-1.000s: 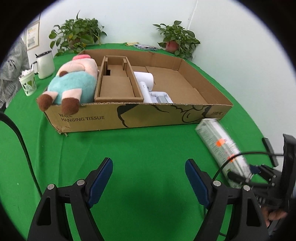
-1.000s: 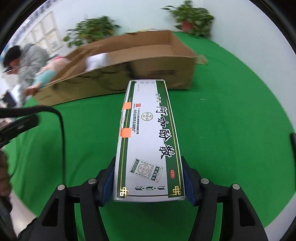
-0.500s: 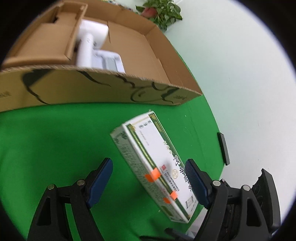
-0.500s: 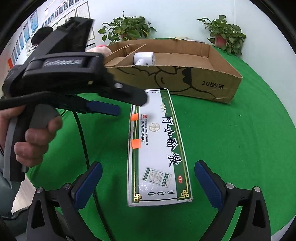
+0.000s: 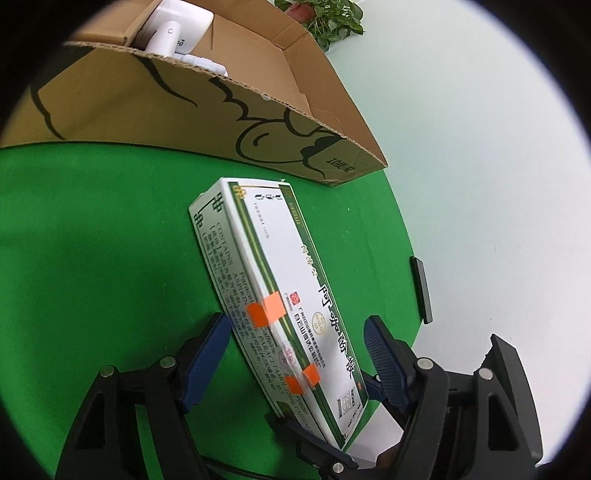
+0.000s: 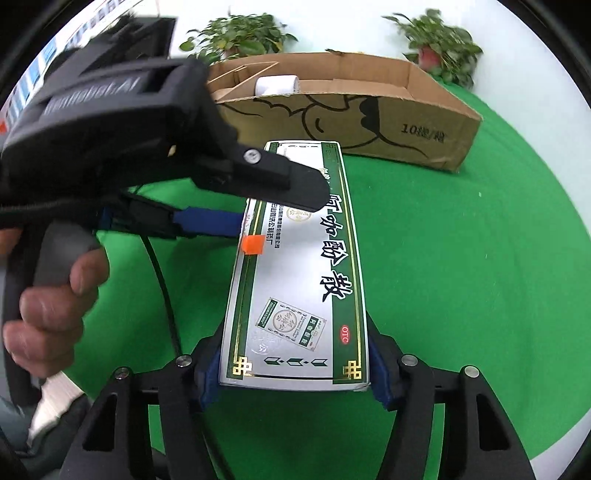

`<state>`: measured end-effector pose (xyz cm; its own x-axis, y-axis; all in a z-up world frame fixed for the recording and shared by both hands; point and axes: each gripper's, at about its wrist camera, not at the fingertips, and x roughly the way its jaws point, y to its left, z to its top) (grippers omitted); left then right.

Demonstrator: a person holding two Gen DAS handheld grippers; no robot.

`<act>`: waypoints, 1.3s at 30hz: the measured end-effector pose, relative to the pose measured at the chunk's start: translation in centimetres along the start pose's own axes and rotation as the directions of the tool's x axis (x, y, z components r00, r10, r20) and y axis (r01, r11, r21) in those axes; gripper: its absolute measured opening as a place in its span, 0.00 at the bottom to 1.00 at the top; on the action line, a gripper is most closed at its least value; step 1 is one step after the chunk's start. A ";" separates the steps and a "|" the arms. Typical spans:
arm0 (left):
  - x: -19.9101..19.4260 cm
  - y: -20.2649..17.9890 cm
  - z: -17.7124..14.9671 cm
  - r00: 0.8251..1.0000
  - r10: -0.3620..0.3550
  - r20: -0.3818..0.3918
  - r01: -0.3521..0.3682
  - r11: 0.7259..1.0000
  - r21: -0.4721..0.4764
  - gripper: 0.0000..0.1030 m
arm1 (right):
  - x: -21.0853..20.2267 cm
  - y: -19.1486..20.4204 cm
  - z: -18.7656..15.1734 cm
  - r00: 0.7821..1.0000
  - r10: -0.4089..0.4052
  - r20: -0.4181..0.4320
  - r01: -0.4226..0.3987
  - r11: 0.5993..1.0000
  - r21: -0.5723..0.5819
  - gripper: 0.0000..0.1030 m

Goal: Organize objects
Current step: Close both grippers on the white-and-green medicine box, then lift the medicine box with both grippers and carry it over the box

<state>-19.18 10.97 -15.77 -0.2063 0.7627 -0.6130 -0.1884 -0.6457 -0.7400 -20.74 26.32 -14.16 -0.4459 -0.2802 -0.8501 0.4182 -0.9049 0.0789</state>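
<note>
- Left wrist view: left gripper [image 5: 295, 354] jaws closing, medicine box [image 5: 280, 295] between its 2 blue pads [image 5: 207, 354].
- Left pad touches the box's side wall; right pad shows a small gap, so no firm grip yet.
- Box is long, white and green, with orange tape tabs [image 5: 267, 312], its far end pointing to 11 o'clock.
- Cardboard box [image 5: 155, 99] sits beyond at 12 o'clock on the green table [image 5: 92, 240], near but apart from the medicine box.
- White items [image 5: 173, 29] lie inside it, at the top edge.
- Potted plant [image 5: 325, 22] at 1 o'clock; dark flat item [image 5: 421, 290] at the table edge, 3 o'clock.
- Right wrist view: right gripper [image 6: 293, 376] jaws closing, both pads pressed on the medicine box [image 6: 306, 277] at its near end, so it is gripped.
- Left gripper [image 6: 236, 206] comes in from 9 o'clock, straddling the box's middle; a hand [image 6: 48, 306] holds its handle.
- Cardboard box [image 6: 369, 122] at 12 o'clock, white roll [image 6: 277, 85] inside.
- 2 potted plants [image 6: 240, 37] behind it.
</note>
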 end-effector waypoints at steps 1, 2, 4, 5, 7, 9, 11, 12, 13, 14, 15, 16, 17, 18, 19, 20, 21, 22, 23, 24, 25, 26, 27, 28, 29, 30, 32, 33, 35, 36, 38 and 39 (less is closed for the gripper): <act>0.0 0.0 -0.1 1.000 0.004 0.000 -0.004 1.000 0.000 0.68 | 0.0 -0.1 0.1 1.000 0.007 -0.002 -0.007 1.000 0.017 0.58; 0.0 -0.1 -0.2 1.000 0.009 -0.001 -0.009 1.000 0.000 0.66 | 0.0 -0.3 0.2 1.000 0.016 -0.003 -0.016 0.999 0.034 0.58; 0.1 -0.3 -0.4 1.000 0.022 -0.004 -0.022 1.000 -0.002 0.61 | -0.1 -0.6 0.4 0.999 0.037 -0.005 -0.037 0.997 0.065 0.58; 0.1 -0.3 -0.5 1.000 0.030 -0.003 -0.030 1.000 -0.003 0.56 | -0.1 -0.7 0.5 0.999 0.047 -0.006 -0.047 0.996 0.078 0.58; 0.2 -0.5 -0.6 0.999 0.052 -0.001 -0.052 0.999 -0.002 0.51 | -0.1 -0.9 0.6 0.998 0.059 -0.007 -0.059 0.994 0.092 0.58; 0.2 -0.6 -0.8 0.999 0.052 -0.002 -0.052 0.999 -0.009 0.51 | -0.1 -0.9 0.7 0.998 0.069 -0.008 -0.068 0.993 0.096 0.57; 0.1 -0.7 -1.0 0.999 0.048 -0.004 -0.048 0.999 -0.015 0.51 | -0.2 -0.8 0.8 0.997 0.074 -0.009 -0.073 0.992 0.099 0.57; 0.0 -0.8 -1.1 0.999 0.048 -0.001 -0.048 0.999 -0.012 0.50 | -0.3 -0.7 0.8 0.997 0.072 -0.007 -0.071 0.992 0.100 0.57; -0.1 -1.0 -1.2 0.999 0.049 0.005 -0.049 0.999 -0.006 0.50 | -0.3 -0.9 1.0 0.997 0.072 -0.003 -0.071 0.992 0.099 0.57; -0.4 -1.4 -1.3 0.999 0.050 0.015 -0.050 0.999 0.004 0.47 | -0.6 -0.9 1.1 0.998 0.070 0.005 -0.070 0.993 0.096 0.57; -0.6 -1.7 -1.4 0.999 0.048 0.023 -0.049 0.999 0.012 0.47 | -0.9 -0.8 1.2 0.998 0.063 0.014 -0.064 0.994 0.090 0.57; -0.9 -2.1 -1.4 0.999 0.043 0.032 -0.043 0.999 0.019 0.47 | -1.3 -0.8 1.5 0.998 0.055 0.029 -0.057 0.995 0.084 0.57; -1.1 -2.5 -1.3 0.998 0.040 0.039 -0.041 0.999 0.027 0.47 | -1.6 -0.7 1.7 0.998 0.048 0.041 -0.052 0.995 0.081 0.57; -1.5 -3.1 -1.2 0.998 0.039 0.049 -0.041 0.998 0.041 0.47 | -2.0 -0.5 1.7 0.998 0.041 0.056 -0.045 0.996 0.078 0.57; -1.9 -3.7 -1.1 0.998 0.037 0.059 -0.040 0.998 0.056 0.46 | -2.5 0.0 1.3 0.997 0.034 0.071 -0.039 0.996 0.075 0.57; -2.3 -4.6 -0.9 0.997 0.034 0.071 -0.039 0.996 0.077 0.46 | -2.9 0.7 1.4 0.996 0.019 0.091 -0.026 0.997 0.070 0.57; -2.6 -5.3 -0.7 0.996 0.032 0.080 -0.039 0.995 0.093 0.46 | -3.3 0.9 1.7 0.994 0.005 0.108 -0.012 0.998 0.064 0.57; -3.0 -6.0 -0.4 0.996 0.029 0.090 -0.039 0.993 0.110 0.46 | -3.8 1.0 2.1 0.992 -0.009 0.125 0.002 0.998 0.058 0.57; -3.5 -6.9 0.0 0.994 0.024 0.104 -0.038 0.991 0.130 0.45 | -4.4 1.0 2.6 0.988 -0.022 0.150 0.014 0.998 0.054 0.57; -3.9 -7.6 0.4 0.993 0.020 0.116 -0.037 0.989 0.146 0.45 | -4.8 1.1 3.2 0.985 -0.032 0.169 0.024 0.998 0.050 0.57; -4.3 -8.4 0.8 0.992 0.018 0.127 -0.039 0.986 0.163 0.45 | -5.4 1.1 3.9 0.981 -0.041 0.191 0.033 0.998 0.045 0.57; -4.8 -9.1 1.3 0.990 0.019 0.140 -0.044 0.983 0.178 0.45 | -5.9 0.9 4.6 0.977 -0.045 0.207 0.037 0.998 0.043 0.57; -5.3 -10.0 2.0 0.988 0.018 0.154 -0.048 0.980 0.192 0.45 | -6.3 0.9 5.4 0.974 -0.049 0.223 0.040 0.998 0.044 0.57; -5.7 -10.6 2.4 0.986 0.016 0.165 -0.050 0.978 0.203 0.45 | -6.8 0.8 6.4 0.969 -0.053 0.240 0.044 0.998 0.044 0.57; -5.9 -11.5 3.3 0.984 0.015 0.178 -0.054 0.975 0.216 0.45 | -7.2 0.8 7.2 0.966 -0.057 0.254 0.047 0.998 0.043 0.57; -6.5 -12.3 4.1 0.981 0.013 0.195 -0.059 0.971 0.231 0.45 | -7.5 0.8 8.1 0.961 -0.059 0.268 0.049 0.998 0.042 0.57; -8.6 -12.8 5.7 0.976 0.012 0.215 -0.068 0.966 0.251 0.45 | -8.2 0.7 10.0 0.953 -0.063 0.295 0.053 0.998 0.040 0.57; -8.9 -13.3 6.6 0.975 0.014 0.222 -0.072 0.963 0.259 0.45 | -8.4 0.6 10.9 0.950 -0.065 0.305 0.056 0.998 0.039 0.57; -9.3 -14.0 8.0 0.974 0.019 0.226 -0.081 0.960 0.268 0.45 | -8.9 0.3 12.6 0.946 -0.068 0.317 0.059 0.998 0.038 0.57; -9.8 -14.2 9.1 0.973 0.025 0.228 -0.088 0.958 0.271 0.45 | -9.2 0.1 13.5 0.946 -0.065 0.316 0.055 0.998 0.040 0.57; -9.9 -14.7 9.6 0.973 0.034 0.230 -0.097 0.957 0.272 0.45 | -9.0 -0.5 15.6 0.951 -0.054 0.306 0.042 0.998 0.043 0.57; -10.1 -14.4 10.7 0.973 0.034 0.229 -0.098 0.957 0.272 0.45 | -9.0 -0.7 16.5 0.952 -0.050 0.301 0.039 0.998 0.043 0.57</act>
<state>-24.70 12.15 4.05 -0.4272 0.7114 -0.5580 -0.4215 -0.7027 -0.5732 -30.05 24.19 1.99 -0.6842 -0.3179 -0.6564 0.3661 -0.9281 0.0678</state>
